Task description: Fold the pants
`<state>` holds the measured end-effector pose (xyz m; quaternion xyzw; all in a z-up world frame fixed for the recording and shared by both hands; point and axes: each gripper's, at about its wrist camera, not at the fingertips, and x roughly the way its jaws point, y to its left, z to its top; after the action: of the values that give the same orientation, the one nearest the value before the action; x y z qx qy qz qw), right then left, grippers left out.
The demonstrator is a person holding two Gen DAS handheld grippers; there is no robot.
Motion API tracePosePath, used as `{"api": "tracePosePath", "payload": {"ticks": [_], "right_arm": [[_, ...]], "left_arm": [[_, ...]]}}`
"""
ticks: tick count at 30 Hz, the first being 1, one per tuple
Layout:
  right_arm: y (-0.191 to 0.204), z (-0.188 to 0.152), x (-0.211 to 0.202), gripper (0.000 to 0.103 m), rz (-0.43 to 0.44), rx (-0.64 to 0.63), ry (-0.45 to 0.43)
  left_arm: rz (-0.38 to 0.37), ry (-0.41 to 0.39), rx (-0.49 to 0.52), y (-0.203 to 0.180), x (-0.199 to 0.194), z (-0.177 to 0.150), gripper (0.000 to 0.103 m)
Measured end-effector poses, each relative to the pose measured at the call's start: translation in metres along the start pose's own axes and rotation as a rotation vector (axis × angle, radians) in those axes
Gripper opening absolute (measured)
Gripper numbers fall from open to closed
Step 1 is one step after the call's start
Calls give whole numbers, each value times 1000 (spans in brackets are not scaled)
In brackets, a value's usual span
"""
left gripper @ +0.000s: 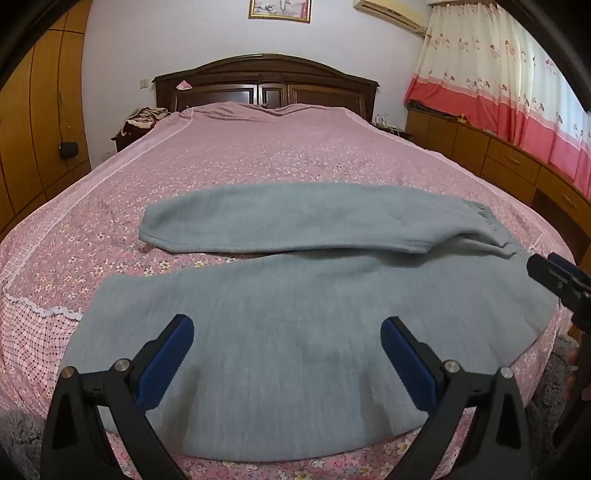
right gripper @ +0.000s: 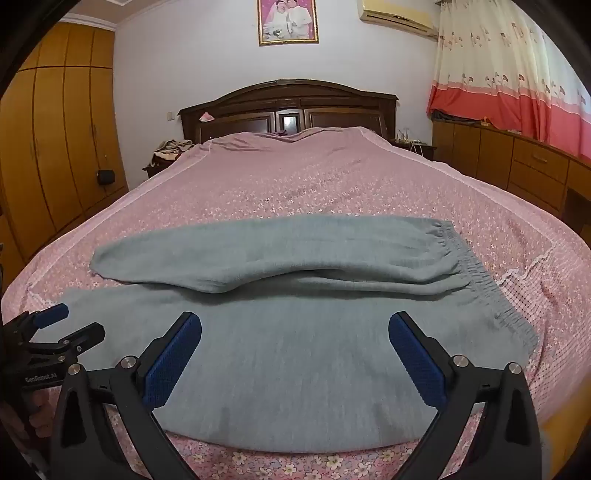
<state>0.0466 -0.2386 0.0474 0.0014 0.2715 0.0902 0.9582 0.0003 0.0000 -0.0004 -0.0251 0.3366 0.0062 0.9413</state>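
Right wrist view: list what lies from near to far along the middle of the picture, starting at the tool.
right tool, open above the near leg of the grey pants → far pant leg → bare pink floral bedspread → dark wooden headboard → framed picture on the wall.

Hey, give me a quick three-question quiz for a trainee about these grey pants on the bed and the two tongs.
1. True or false: the left tongs are clamped on the grey pants.
2. On which side of the picture does the elastic waistband lie in the right wrist view: A left, B right?
3. Fill in: the pants lie on a pink ____ bedspread.

Key: 1 false, both the left and the right tongs stand open above the cloth; 2 B; 3 floral.
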Motion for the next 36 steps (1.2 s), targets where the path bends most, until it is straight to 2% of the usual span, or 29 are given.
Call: {"api": "tracePosePath", "payload": {"ticks": [15,36], "right_arm": [[7,10,-5,103,-43,-2,-2],[16,-1,6,103,-40,8,26]], "left_arm": [[-2,-10,2,-2,-3,-2,103],[3,-3,10,-1,0,-2,103]]}}
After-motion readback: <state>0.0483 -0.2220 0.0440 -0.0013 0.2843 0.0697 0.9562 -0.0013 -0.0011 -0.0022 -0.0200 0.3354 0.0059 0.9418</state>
